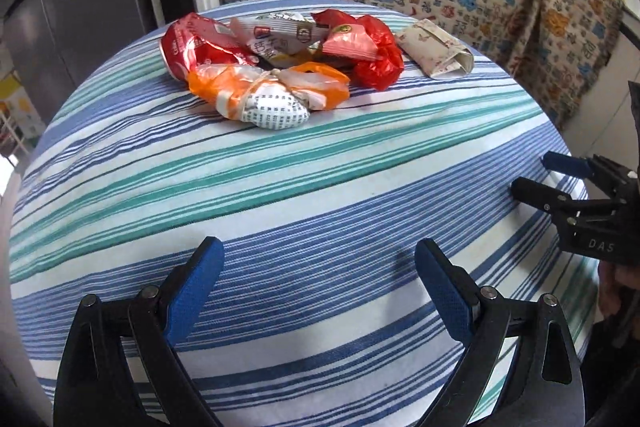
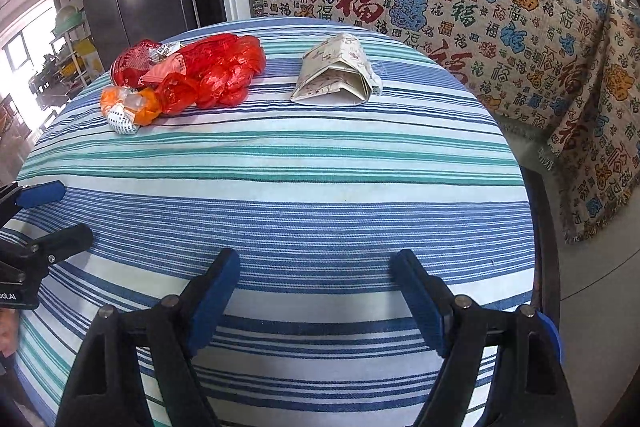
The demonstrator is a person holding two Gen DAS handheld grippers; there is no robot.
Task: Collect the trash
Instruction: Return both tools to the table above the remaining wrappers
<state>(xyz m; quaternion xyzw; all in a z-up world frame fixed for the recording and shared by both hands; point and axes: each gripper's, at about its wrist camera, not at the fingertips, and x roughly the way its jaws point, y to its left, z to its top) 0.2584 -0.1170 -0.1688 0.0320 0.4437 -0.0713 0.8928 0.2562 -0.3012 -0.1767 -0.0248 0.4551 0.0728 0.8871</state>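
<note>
Left wrist view: my left gripper (image 1: 316, 267) and right gripper (image 2: 316, 277) gape empty; trash pile (image 1: 280, 63) on the surface (image 1: 280, 187) untouched, everything left

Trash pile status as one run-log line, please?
left tongs open, empty | right tongs open, empty | trash pile untouched on table

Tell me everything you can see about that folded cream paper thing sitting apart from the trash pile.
The folded paper packet is cream with a faint small print, butterflies perhaps. It looks like thin paper or card folded over itself, showing layered edges at its open end, slightly crumpled. It lies flat on the striped tablecloth, toward the far side, to the right of the red plastic bag and apart from it. Nothing but the cloth touches it; both grippers are open and well short of it.
</note>
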